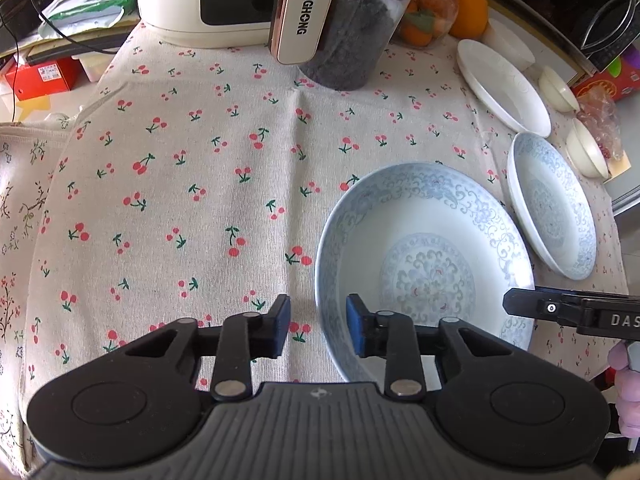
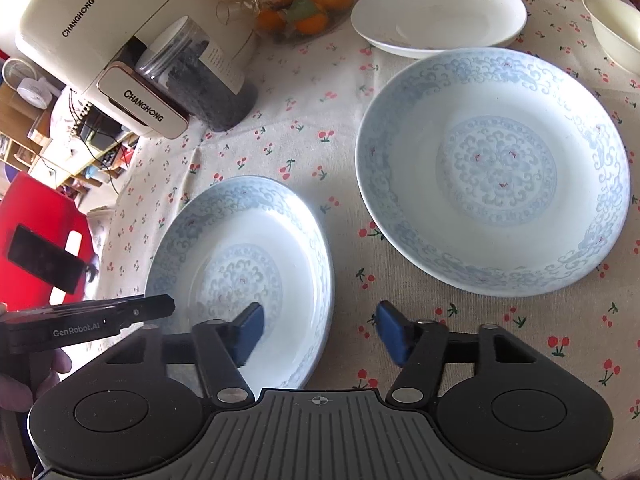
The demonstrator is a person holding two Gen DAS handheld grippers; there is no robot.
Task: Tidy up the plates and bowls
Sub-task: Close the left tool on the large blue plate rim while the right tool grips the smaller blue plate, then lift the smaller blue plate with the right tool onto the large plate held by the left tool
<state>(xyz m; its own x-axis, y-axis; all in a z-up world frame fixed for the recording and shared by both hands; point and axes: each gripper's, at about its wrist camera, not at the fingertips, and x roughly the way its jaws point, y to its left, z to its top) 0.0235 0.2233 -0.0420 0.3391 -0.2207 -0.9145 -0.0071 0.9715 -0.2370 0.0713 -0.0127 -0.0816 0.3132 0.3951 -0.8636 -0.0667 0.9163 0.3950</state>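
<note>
Porcelain scattered over the cherry-print tablecloth [image 1: 180,160], nothing stacked yet. Far left: left gripper [image 1: 318,326] parted, pads either side of the near blue-patterned plate [image 1: 424,240] at its rim, not visibly pinching. Opposite rim: right gripper [image 2: 322,334] parted wider, straddling likewise. Looks like a two-handed lift just starting, all sorting still ahead. Rightward count: second blue-patterned plate [image 1: 552,208] lying apart, making two; one plain white plate [image 1: 500,84] behind; two cream bowls [image 1: 558,90] at the edge; possibly a third white bowl [image 1: 514,46], half-hidden.

two plates [image 2: 492,172] side by side, tablecloth [image 1: 180,180]
</note>
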